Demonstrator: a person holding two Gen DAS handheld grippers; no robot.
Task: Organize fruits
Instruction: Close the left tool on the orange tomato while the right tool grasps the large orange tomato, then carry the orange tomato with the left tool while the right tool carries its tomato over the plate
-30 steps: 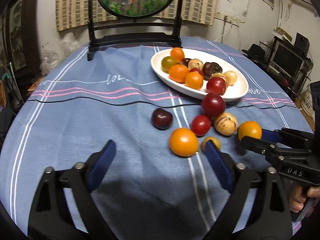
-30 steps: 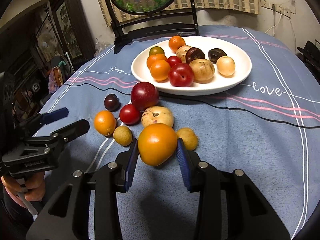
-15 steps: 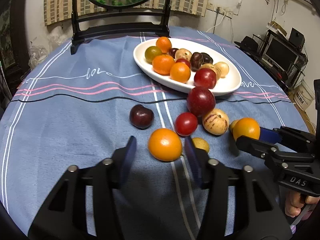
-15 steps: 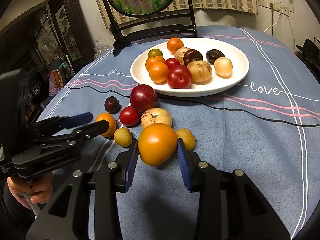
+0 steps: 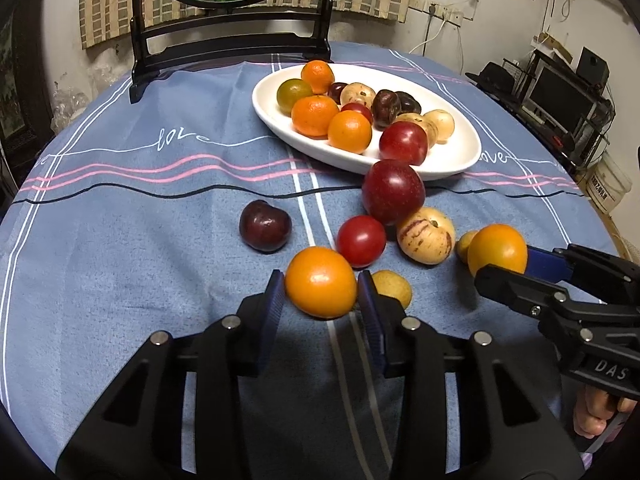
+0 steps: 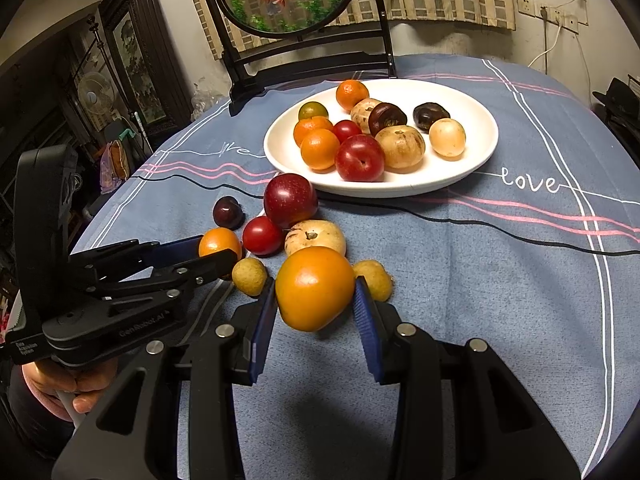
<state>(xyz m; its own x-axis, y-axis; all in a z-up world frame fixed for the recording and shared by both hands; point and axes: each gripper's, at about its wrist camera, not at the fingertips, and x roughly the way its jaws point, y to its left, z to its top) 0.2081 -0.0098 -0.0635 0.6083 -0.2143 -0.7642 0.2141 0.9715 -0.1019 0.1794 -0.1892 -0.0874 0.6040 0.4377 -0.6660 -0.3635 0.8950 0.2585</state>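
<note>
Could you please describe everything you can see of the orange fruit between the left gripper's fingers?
The orange fruit is round, smooth and glossy, deep orange-yellow with small highlights. It sits between the blue-padded fingers of the left gripper, whose jaws have just been closing onto its two sides. It is low over the blue tablecloth, near a small yellow fruit and a red tomato.

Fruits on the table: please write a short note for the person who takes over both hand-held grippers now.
Left hand-held gripper: jaws have just been closing, now shut on an orange fruit.
Right hand-held gripper: shut on a second orange fruit.
Done: white plate already holds about a dozen fruits.
Left: plate both held fruits, then the loose ones on the cloth: large red plum, red tomato, striped pale fruit, dark plum, two small yellow fruits.
</note>
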